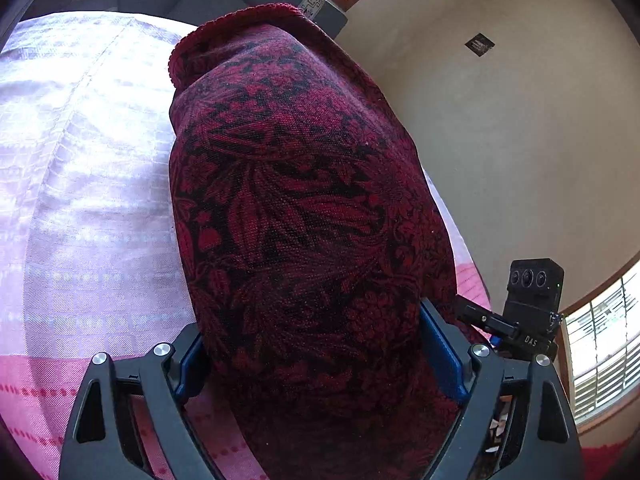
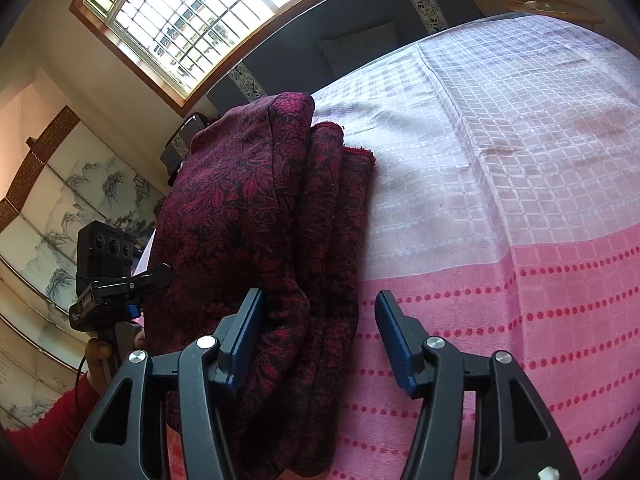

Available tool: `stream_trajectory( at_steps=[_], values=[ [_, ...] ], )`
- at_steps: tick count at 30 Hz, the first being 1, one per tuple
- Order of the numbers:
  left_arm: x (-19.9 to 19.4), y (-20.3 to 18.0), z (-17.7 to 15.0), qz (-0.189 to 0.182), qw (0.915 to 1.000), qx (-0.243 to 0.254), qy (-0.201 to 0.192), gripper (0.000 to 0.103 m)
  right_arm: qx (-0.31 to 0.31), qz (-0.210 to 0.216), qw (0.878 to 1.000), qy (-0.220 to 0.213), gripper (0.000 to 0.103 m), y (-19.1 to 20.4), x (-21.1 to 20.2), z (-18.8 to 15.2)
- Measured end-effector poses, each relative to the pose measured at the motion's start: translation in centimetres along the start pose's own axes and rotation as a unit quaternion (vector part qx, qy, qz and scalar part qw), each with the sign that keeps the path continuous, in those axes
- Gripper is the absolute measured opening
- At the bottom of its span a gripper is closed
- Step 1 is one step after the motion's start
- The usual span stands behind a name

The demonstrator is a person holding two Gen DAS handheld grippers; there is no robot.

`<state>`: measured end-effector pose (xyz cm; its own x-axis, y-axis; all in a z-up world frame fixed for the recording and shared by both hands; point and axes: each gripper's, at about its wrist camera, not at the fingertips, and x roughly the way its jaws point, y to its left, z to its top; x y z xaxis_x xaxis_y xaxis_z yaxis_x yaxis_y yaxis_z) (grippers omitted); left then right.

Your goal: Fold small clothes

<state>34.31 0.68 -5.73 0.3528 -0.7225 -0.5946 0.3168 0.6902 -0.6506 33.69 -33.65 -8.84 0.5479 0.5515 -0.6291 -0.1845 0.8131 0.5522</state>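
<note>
Your left gripper (image 1: 316, 356) has its blue fingers (image 1: 440, 352) spread wide around a bulky fold of the dark red floral cloth (image 1: 296, 200), which fills the gap and rises ahead of them; whether they press it, you cannot tell. Your right gripper (image 2: 320, 340) stands open, its left finger (image 2: 244, 336) against the folded cloth (image 2: 256, 220), its right finger over bare pink-and-white checked bedspread (image 2: 500, 184). Beyond the cloth, a window (image 2: 188, 12) and painted screen (image 2: 60, 200) line the wall.
</note>
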Motion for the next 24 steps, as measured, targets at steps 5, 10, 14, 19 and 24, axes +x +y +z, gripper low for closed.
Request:
stream_trajectory(
  at_steps=[5, 10, 14, 19, 24],
  values=[
    [-0.5, 0.1, -0.3, 0.005, 1.0, 0.002, -0.002, 0.083, -0.012, 0.027, 0.999, 0.032, 0.068, -0.3, 1.1, 2.0],
    [-0.4, -0.6, -0.9, 0.006, 0.9998, 0.017, -0.011, 0.083, 0.008, 0.095, 0.991, 0.089, 0.07, -0.9, 4.0, 4.1],
    [-0.5, -0.7, -1.1, 0.008, 0.9997, 0.021, -0.01, 0.082, 0.016, 0.136, 0.982, 0.129, 0.07, -1.1, 5.4, 4.9],
    [-0.5, -0.5, -1.2, 0.007, 0.9996, 0.023, -0.017, 0.078, -0.007, 0.141, 0.98, 0.14, 0.072, 0.2, 6.3, 5.0],
    [-0.5, -1.1, -1.6, 0.021, 0.9991, 0.028, -0.026, 0.072, 0.008, 0.14, 0.983, 0.121, 0.046, -0.3, 5.8, 4.5]
  ],
)
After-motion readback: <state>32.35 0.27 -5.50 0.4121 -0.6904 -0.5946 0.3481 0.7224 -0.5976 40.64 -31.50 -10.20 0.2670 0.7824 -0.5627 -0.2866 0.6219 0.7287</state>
